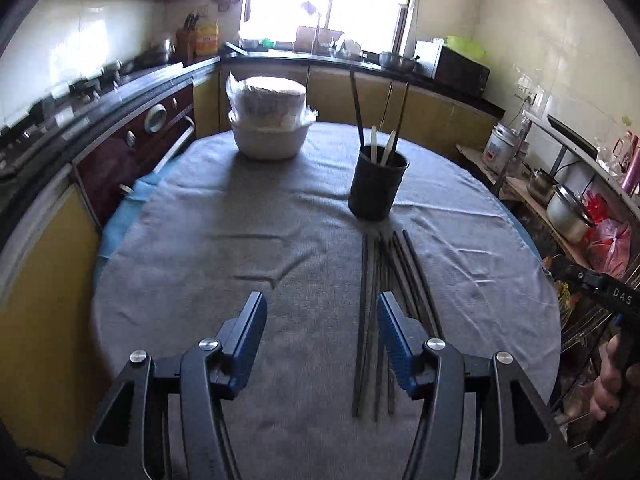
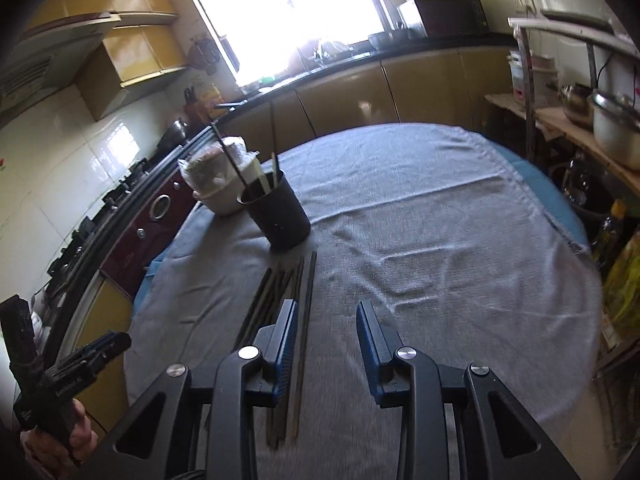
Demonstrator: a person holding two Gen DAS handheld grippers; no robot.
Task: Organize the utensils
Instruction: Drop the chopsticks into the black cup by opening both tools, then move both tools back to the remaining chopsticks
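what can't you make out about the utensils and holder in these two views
- Loose chopsticks, left wrist view: exact count unclear; they overlap, and the left gripper covers some.
- Their near ends, right wrist view: hidden under the right gripper.
- Black holder, both views: its dark inside and the lower ends of the utensils in it are hidden by its wall.
- White tub, right wrist view: partly behind the holder.

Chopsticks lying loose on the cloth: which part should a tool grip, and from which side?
Probably near the ends closest to the camera, coming down from above. The loose chopsticks lie flat on the grey cloth, fanned lengthways toward the black holder, so the pads should close across one stick's width. The right tool, open, sits just beside them; the left tool is also open.
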